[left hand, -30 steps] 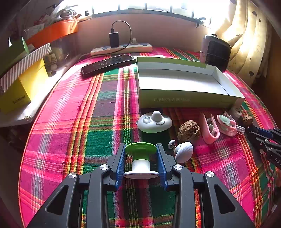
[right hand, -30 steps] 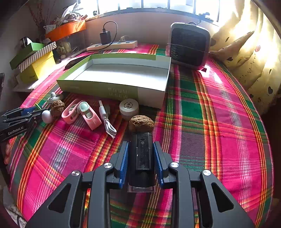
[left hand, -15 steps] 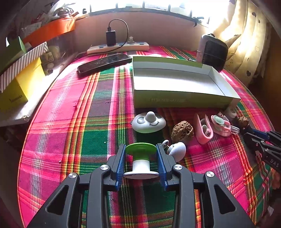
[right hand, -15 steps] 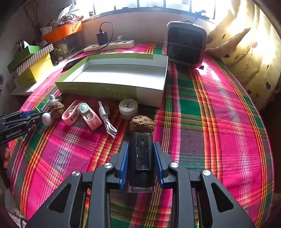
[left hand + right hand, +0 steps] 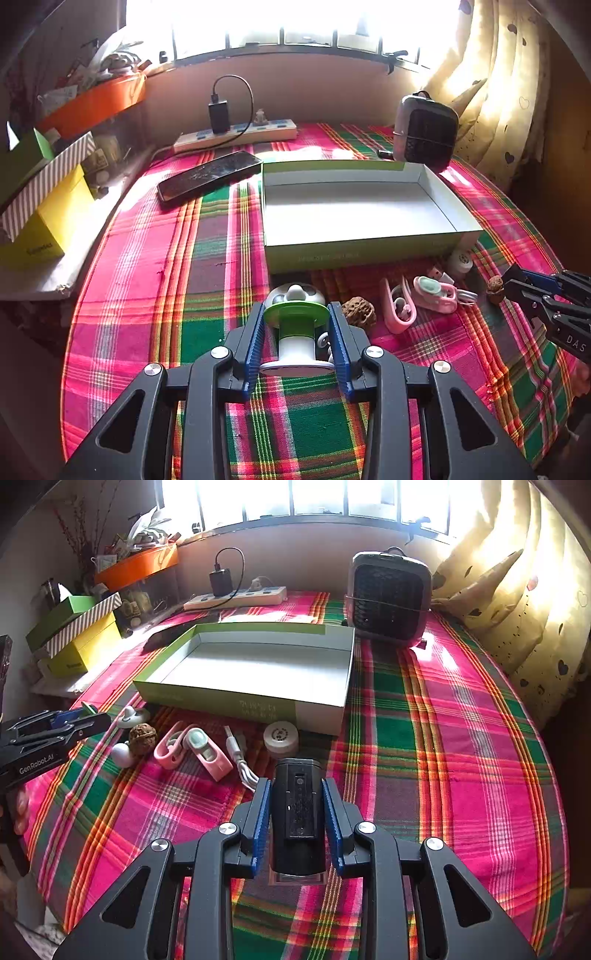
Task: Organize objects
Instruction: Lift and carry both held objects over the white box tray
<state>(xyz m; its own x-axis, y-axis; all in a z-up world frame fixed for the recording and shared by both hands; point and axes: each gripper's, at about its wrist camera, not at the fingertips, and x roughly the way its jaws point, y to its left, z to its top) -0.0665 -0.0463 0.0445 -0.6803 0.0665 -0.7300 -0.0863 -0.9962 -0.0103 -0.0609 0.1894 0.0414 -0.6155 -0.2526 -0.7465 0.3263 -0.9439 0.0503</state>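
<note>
The left gripper (image 5: 297, 347) is clamped on a green-and-white spool-shaped piece (image 5: 296, 334), its 2 blue pads pressing the green top disc from either side. The right gripper (image 5: 297, 825) is closed around an upright black device (image 5: 298, 814), blue pads against its sides.

Just beyond the left gripper sit a white round smiley toy (image 5: 293, 291) and a brown wrinkled nut (image 5: 358, 310). To the right of these lie a pink clip (image 5: 397, 308) and a pink-and-mint gadget (image 5: 434, 293); farther right is a small white round case (image 5: 460, 260). In the right wrist view a white cable (image 5: 240, 755) lies between the pink pieces and that case, and a white egg-shaped object (image 5: 122, 753) rests just left of the nut.

All of it lies on a plaid cloth (image 5: 443, 746) of pink, green and orange stripes. Beyond the clutter stands an open, shallow green-sided box (image 5: 362, 251) with a white interior. A dark phone (image 5: 208, 175) lies at its far left, and a power strip (image 5: 236, 134) with a black charger (image 5: 218, 116) plugged in runs along the far wall. A small dark fan heater (image 5: 389, 598) stands at the far right.

Bright windows (image 5: 314, 498) fill the far wall, with a yellow heart-print curtain (image 5: 517, 602) on the right. On the left are an orange tray (image 5: 138, 565) and stacked green, striped and yellow boxes (image 5: 79, 638).
</note>
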